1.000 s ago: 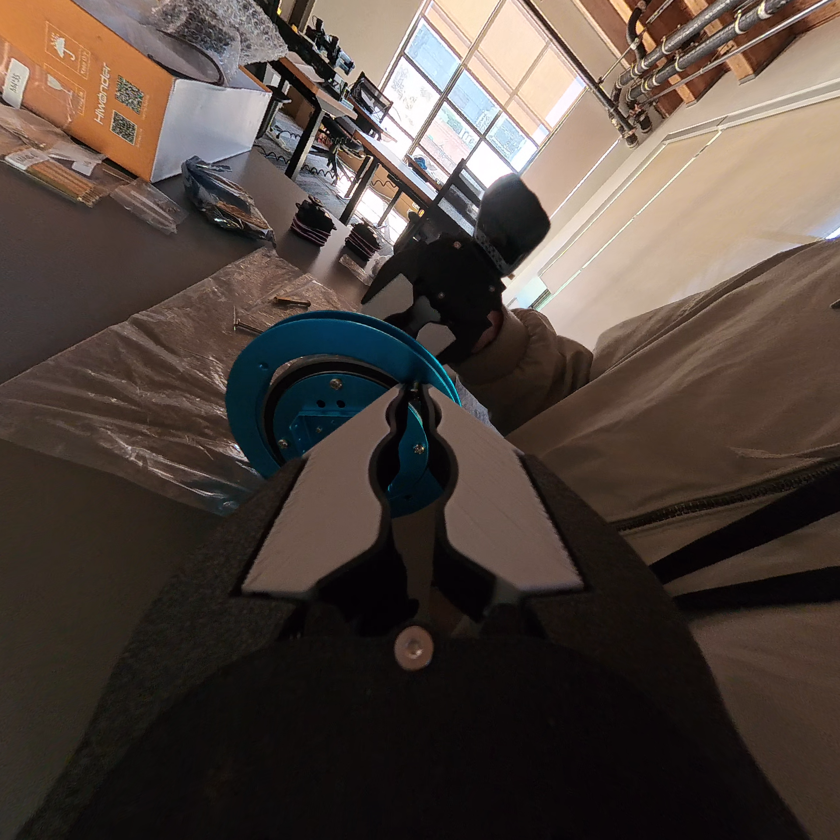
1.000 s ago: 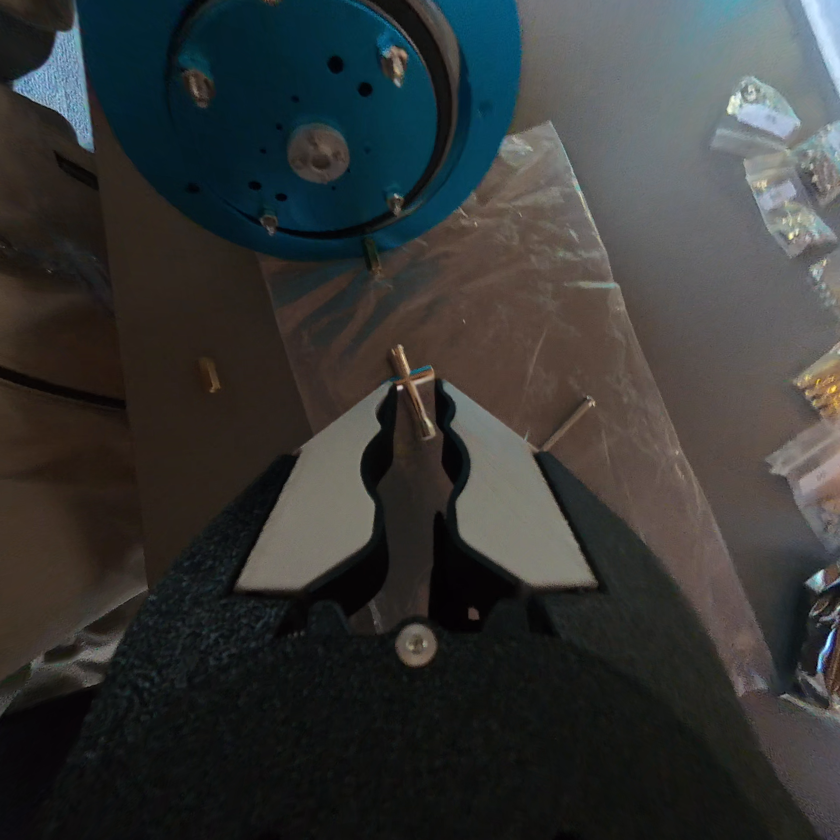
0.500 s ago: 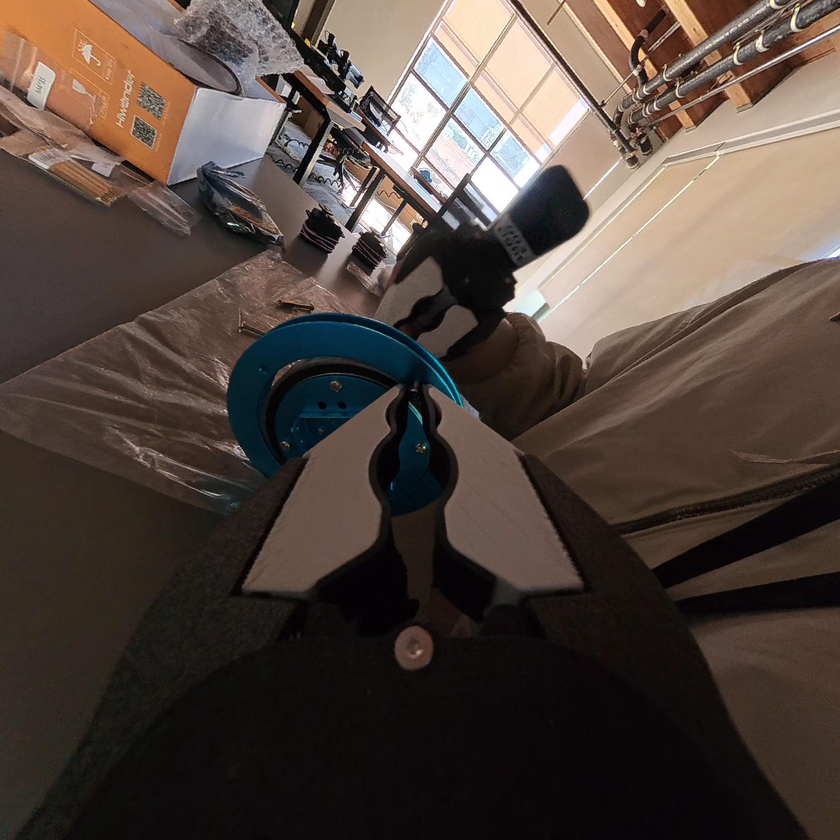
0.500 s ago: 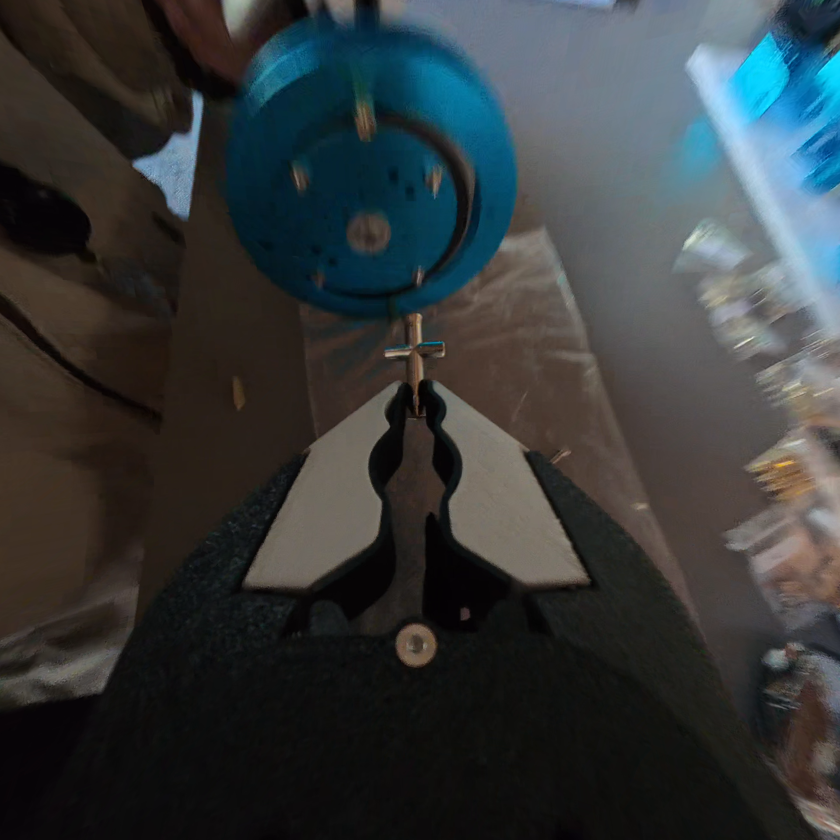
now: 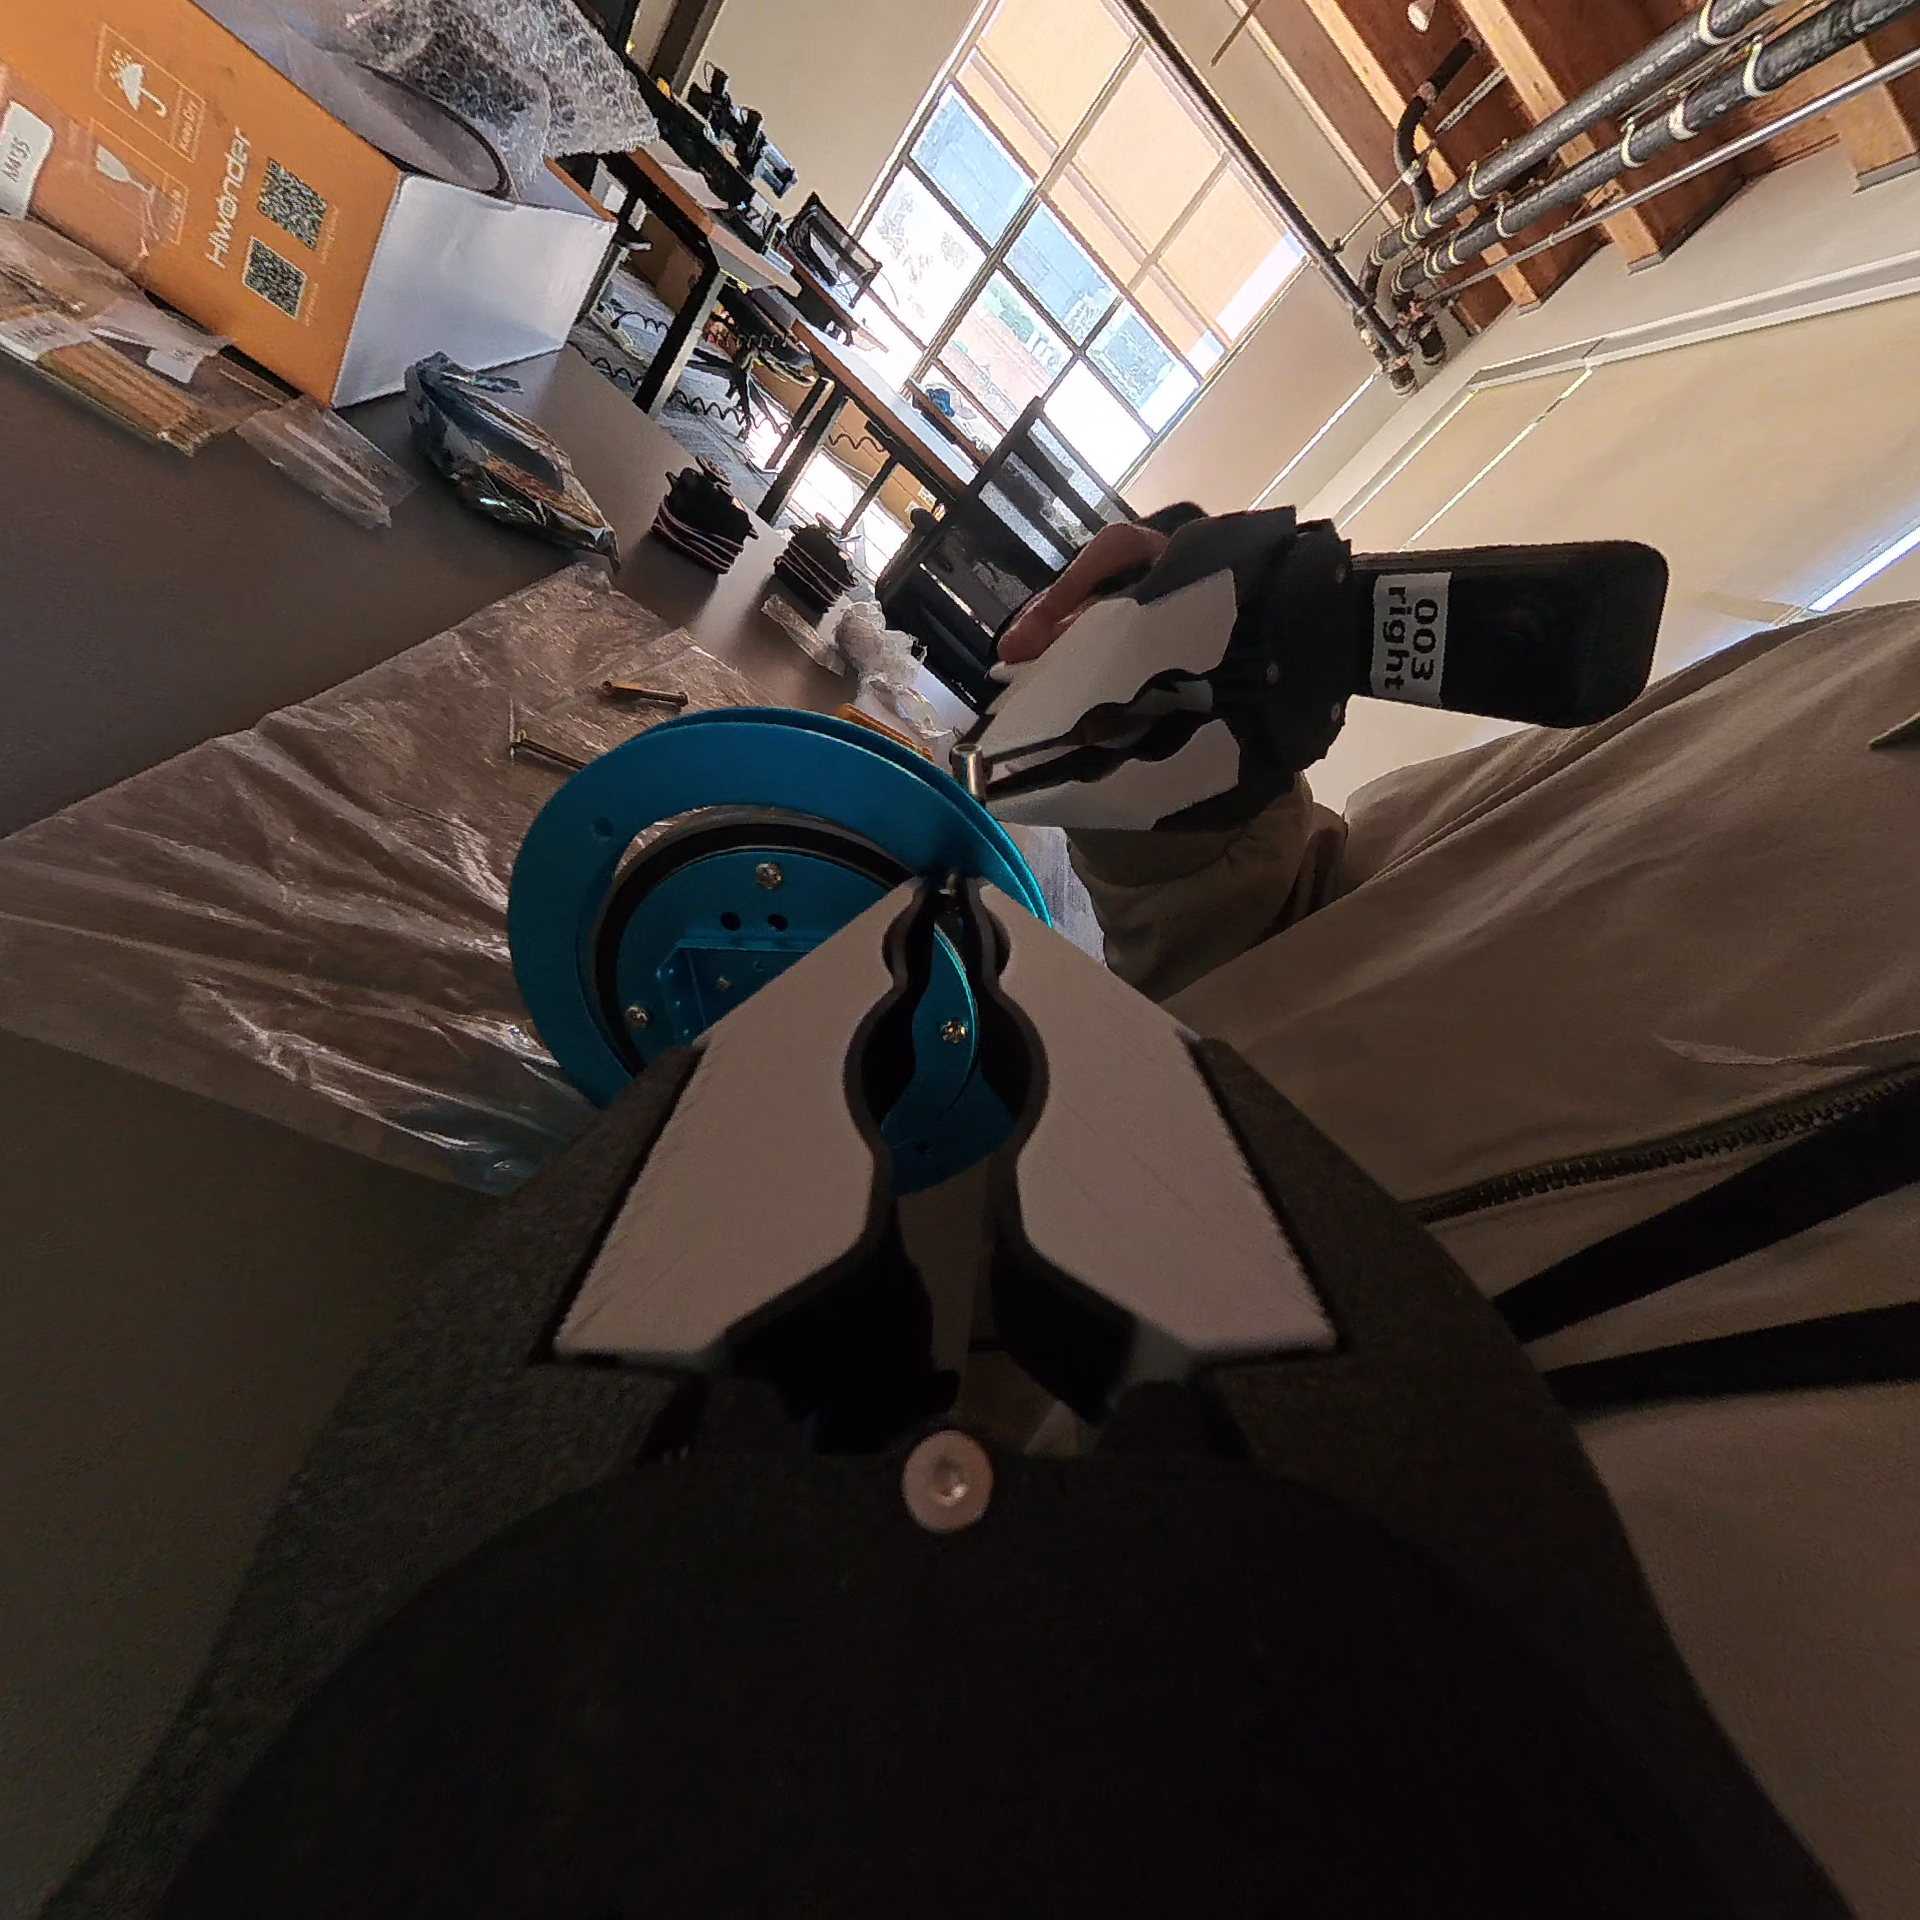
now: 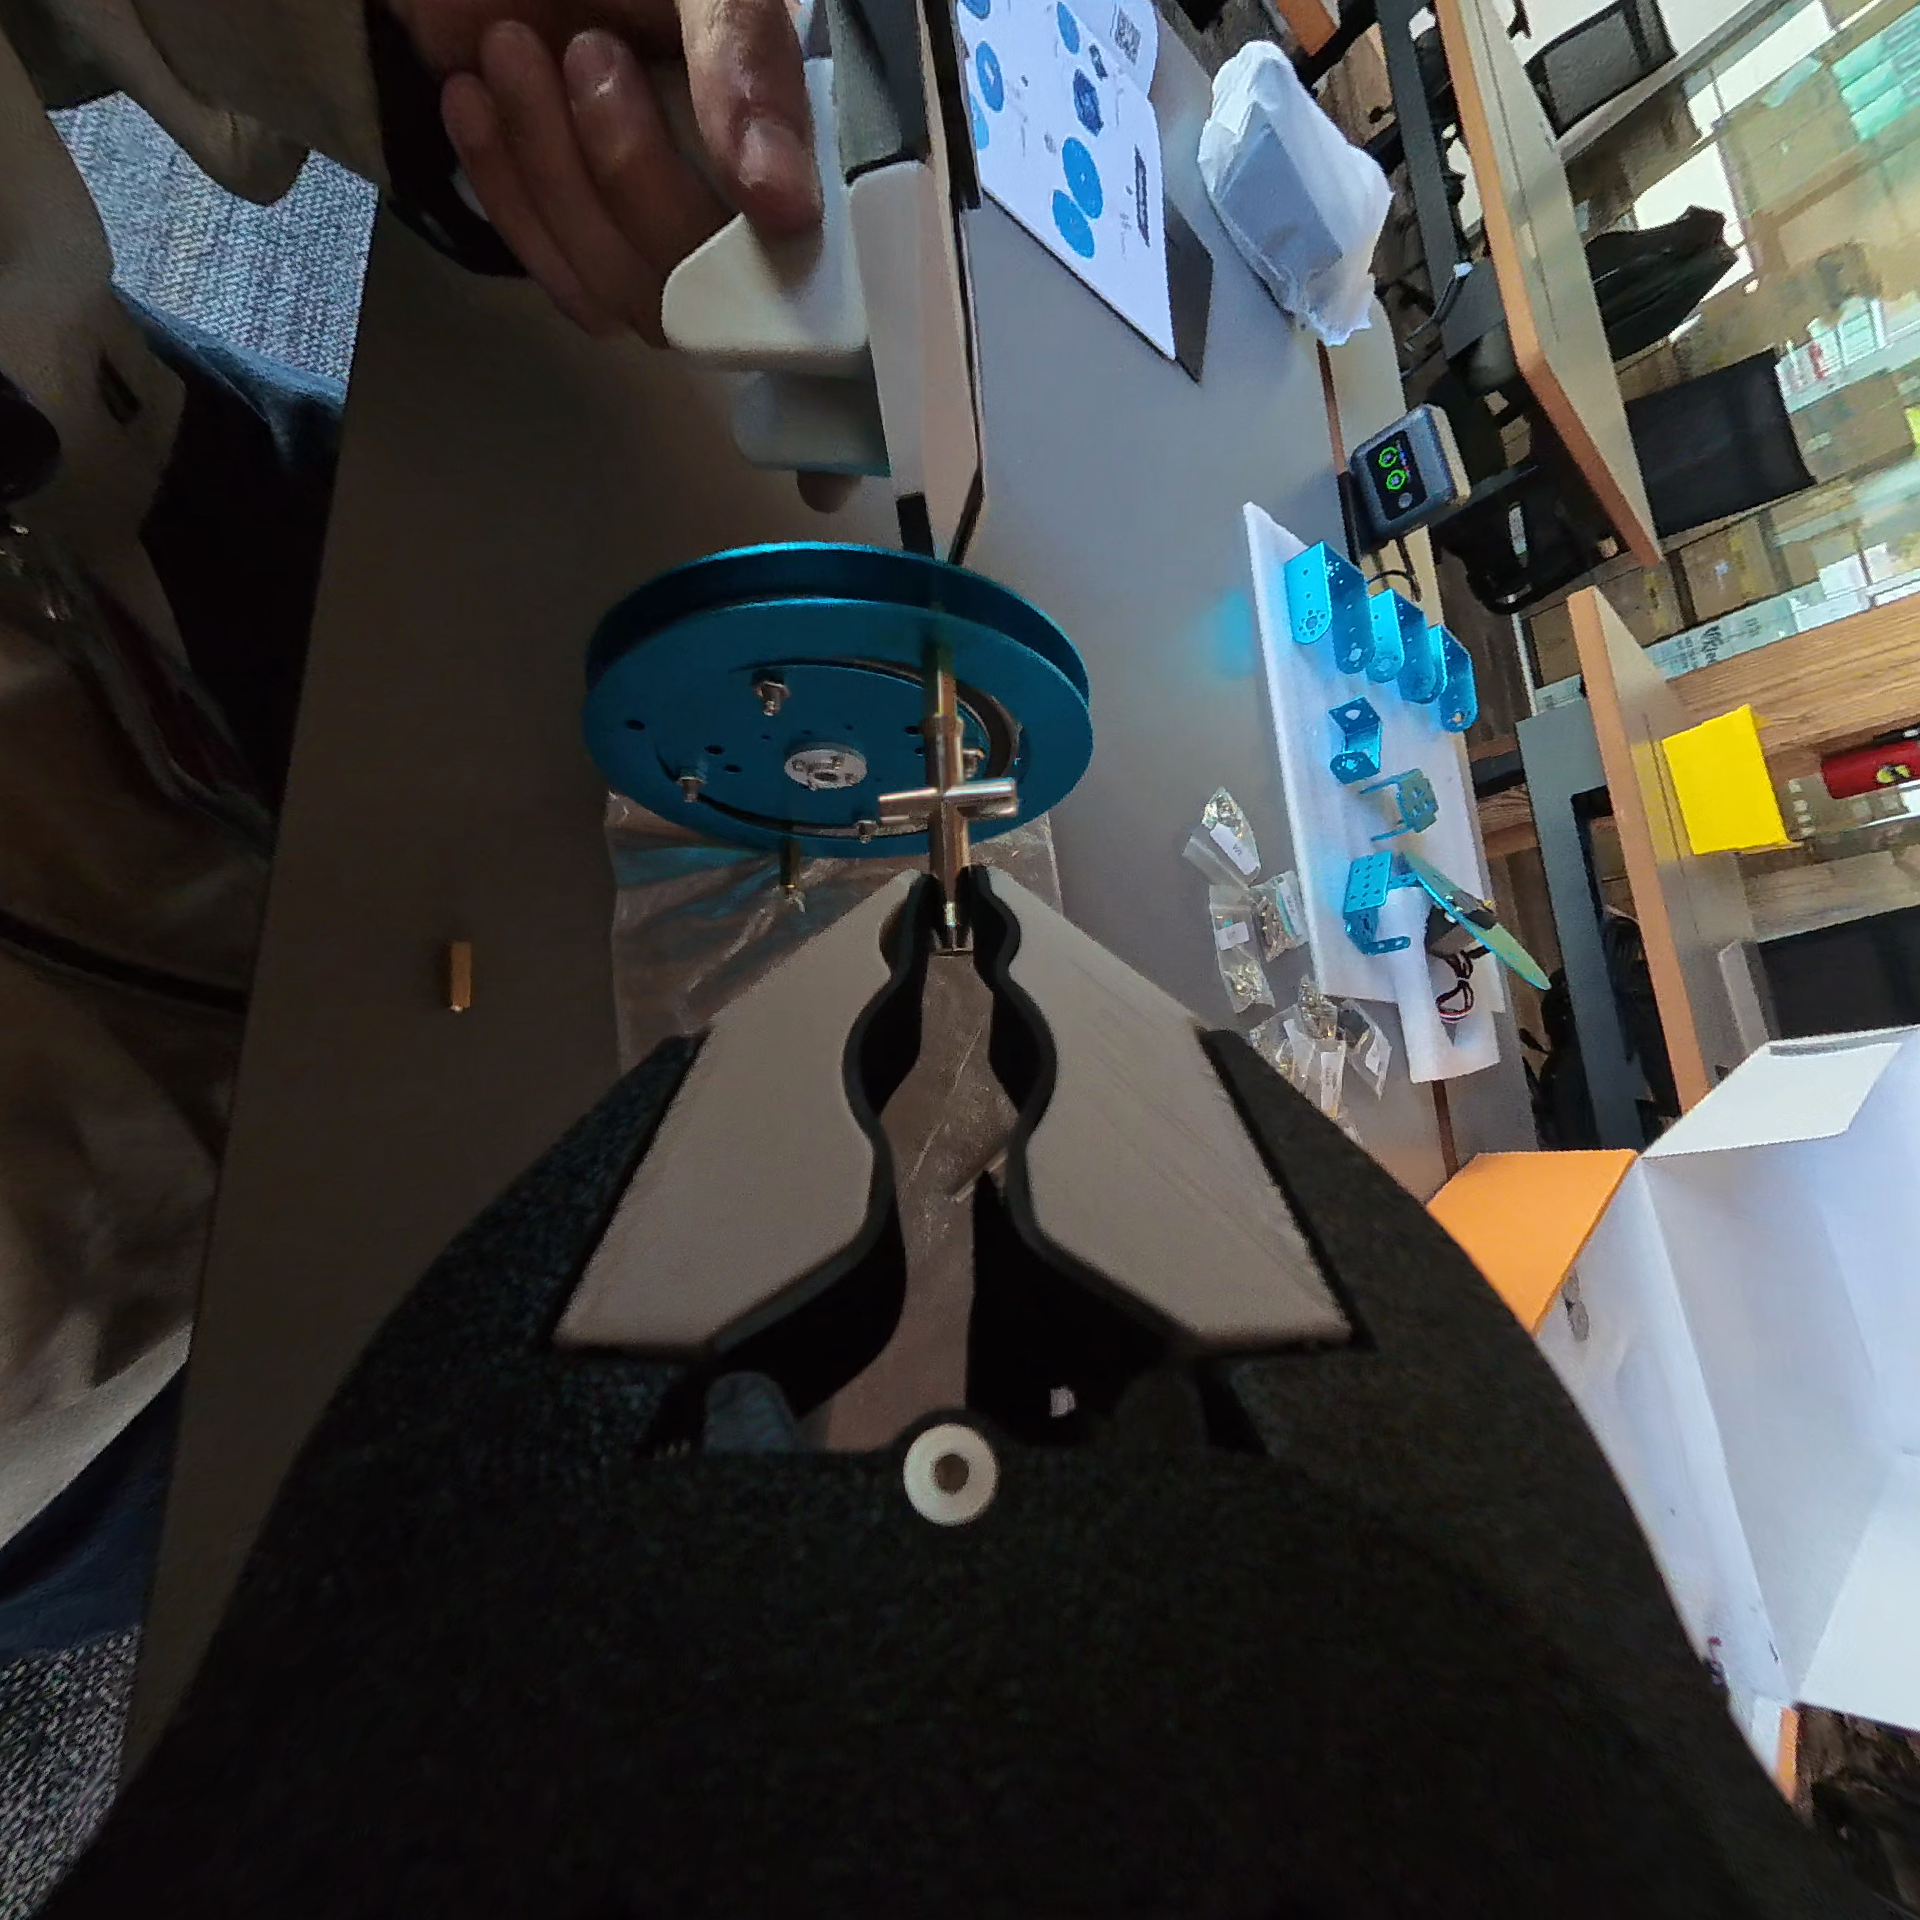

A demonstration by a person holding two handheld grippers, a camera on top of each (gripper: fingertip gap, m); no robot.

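A blue disc (image 5: 582, 862) is held on edge above the bench (image 6: 468, 623), its rim pinched between the closed fingers of the left gripper (image 5: 940, 883). The right gripper (image 6: 948, 883) is closed on the stem of a small cross tool (image 6: 948, 800), whose far end is laid against the disc face near the rim. Several screw heads are seen already set in the inner plate. Whether the tool is seated on a screw cannot be told. Loose parts are left: two screws (image 5: 540, 750) on a plastic sheet (image 5: 260, 883) and a brass spacer (image 6: 458, 977) on the bench.

Printed writing and square codes are carried by an orange box (image 5: 208, 187). A white label (image 5: 1408, 649) is stuck on the right gripper's handle. Small labels are seen on the parts bags (image 6: 1247, 914), and blue drawings on a paper sheet (image 6: 1081, 156)
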